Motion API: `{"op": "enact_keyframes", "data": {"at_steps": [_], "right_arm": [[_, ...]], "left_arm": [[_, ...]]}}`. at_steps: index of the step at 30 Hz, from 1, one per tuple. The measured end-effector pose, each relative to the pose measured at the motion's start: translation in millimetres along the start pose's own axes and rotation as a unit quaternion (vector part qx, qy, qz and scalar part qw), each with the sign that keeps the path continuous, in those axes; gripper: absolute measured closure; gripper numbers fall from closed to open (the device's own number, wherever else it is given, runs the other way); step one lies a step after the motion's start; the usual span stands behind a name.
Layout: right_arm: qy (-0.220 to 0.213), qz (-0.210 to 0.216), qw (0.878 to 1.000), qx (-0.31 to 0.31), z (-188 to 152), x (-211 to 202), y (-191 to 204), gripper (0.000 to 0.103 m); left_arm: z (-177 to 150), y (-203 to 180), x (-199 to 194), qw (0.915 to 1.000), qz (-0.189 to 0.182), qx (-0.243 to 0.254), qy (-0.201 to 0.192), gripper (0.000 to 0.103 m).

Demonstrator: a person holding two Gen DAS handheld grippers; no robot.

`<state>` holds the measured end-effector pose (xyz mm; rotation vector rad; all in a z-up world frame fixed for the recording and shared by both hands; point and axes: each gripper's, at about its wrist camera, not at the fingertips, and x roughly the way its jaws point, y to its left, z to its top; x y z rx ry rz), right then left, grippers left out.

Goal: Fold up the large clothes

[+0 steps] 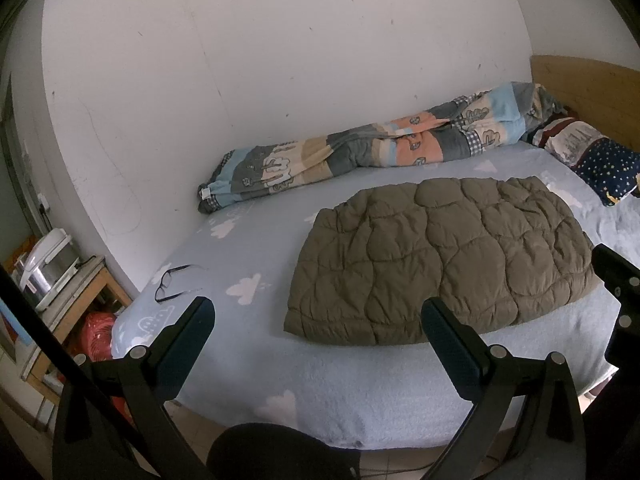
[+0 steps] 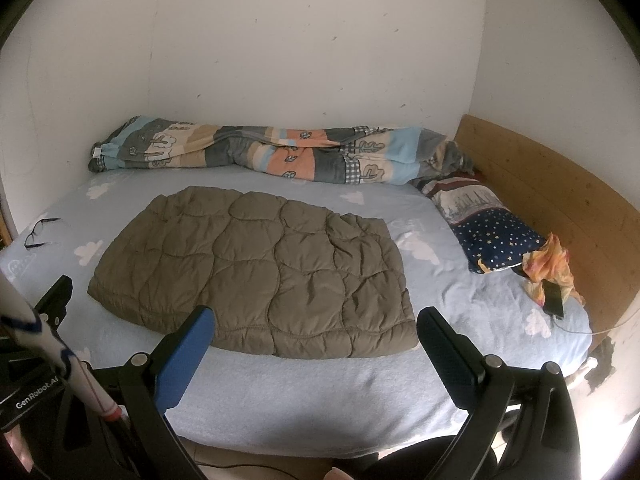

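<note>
An olive-brown quilted padded garment (image 1: 440, 260) lies folded flat in a rough rectangle on the light blue bed sheet (image 1: 280, 380); it also shows in the right wrist view (image 2: 256, 272). My left gripper (image 1: 316, 320) is open and empty, held off the bed's near edge, left of the garment's near-left corner. My right gripper (image 2: 316, 320) is open and empty, just short of the garment's near edge. Neither touches the garment.
A patterned duvet (image 2: 272, 152) lies bunched along the wall. Pillows (image 2: 488, 228), an orange cloth and a phone (image 2: 554, 298) lie by the wooden headboard (image 2: 560, 200). Glasses (image 1: 172, 280) lie at the bed's left end. A shelf with a cooker (image 1: 52, 268) stands left.
</note>
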<state>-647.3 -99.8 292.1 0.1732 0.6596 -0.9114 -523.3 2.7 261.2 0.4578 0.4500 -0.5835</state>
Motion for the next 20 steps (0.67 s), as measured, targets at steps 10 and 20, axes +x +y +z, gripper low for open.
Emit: {"op": "enact_keyframes", "data": {"at_steps": [10,20], "right_arm": [[0.001,0.002,1.000,-0.003,-3,1,-5,0.001],[-0.002,0.008,1.000,-0.004,-4,1,-4,0.001]], "left_arm": [[-5,9,2,1.0000,0.000,0.002,0.000,0.000],[-9,16,9,0.9986,-0.047,-0.001,0.025,0.000]]}}
